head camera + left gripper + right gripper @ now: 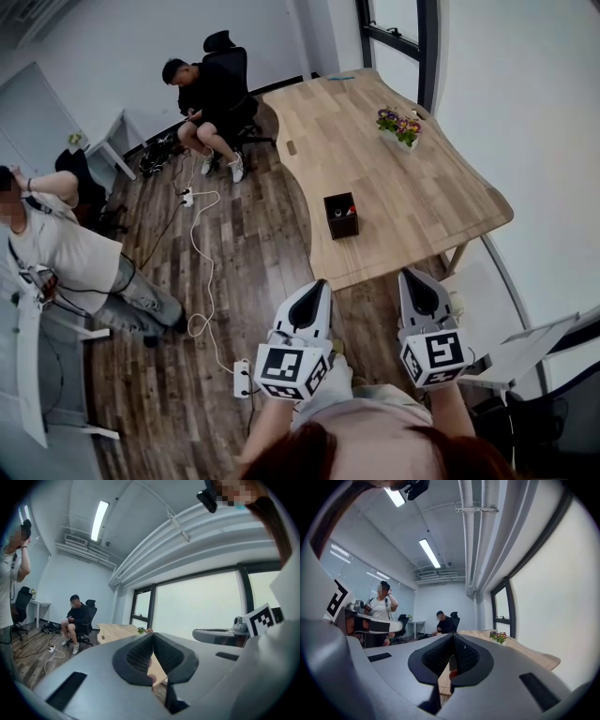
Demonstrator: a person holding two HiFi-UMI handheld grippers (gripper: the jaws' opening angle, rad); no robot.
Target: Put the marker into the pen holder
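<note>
A black square pen holder [340, 215] stands near the front edge of the light wooden table [412, 197], with something red inside it. A thin blue stick-like item [341, 78], perhaps the marker, lies at the table's far edge. My left gripper [319, 286] and right gripper [409, 276] hover side by side over the floor, short of the table's front edge. Both are shut with nothing between their jaws. In the right gripper view the pen holder [453, 663] shows through the slot below the closed tips [452, 638]. The left gripper [153, 638] points at the table.
A pot of flowers [398, 127] stands on the table's far right. One person sits on an office chair [208, 103] at the back, another stands at the left [66, 253]. A white cable and power strip [242, 377] lie on the floor. A white desk [525, 349] is at the right.
</note>
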